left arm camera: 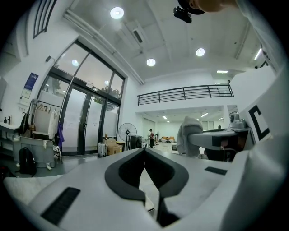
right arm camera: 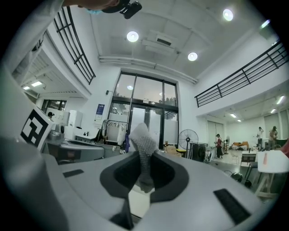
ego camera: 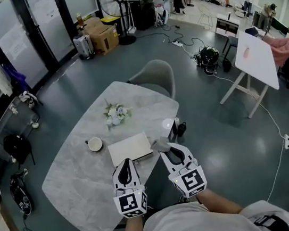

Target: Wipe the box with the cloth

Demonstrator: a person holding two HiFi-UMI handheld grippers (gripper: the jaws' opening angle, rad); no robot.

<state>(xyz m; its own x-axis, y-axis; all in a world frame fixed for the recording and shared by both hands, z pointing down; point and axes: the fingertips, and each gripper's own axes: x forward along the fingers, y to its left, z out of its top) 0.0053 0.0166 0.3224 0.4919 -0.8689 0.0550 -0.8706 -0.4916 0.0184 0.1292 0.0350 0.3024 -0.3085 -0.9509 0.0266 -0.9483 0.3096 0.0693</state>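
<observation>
A flat white box (ego camera: 129,148) lies on the marble table (ego camera: 78,176), near its front edge. My right gripper (ego camera: 166,148) hovers just right of the box, shut on a grey cloth (ego camera: 159,144) whose bunched end sticks up past the jaws. In the right gripper view the cloth (right arm camera: 142,146) stands pinched between the jaws, with a pale patch of the box (right arm camera: 138,203) below. My left gripper (ego camera: 123,165) is at the box's near edge, shut with nothing in it. In the left gripper view its jaws meet at a thin seam, and the cloth (left arm camera: 188,134) shows to the right.
A cup (ego camera: 95,144) sits left of the box and a small flower pot (ego camera: 115,114) behind it. Two dark small items (ego camera: 178,129) stand at the table's right edge. A grey chair (ego camera: 155,78) is behind the table, and a white folding table (ego camera: 255,58) stands far right.
</observation>
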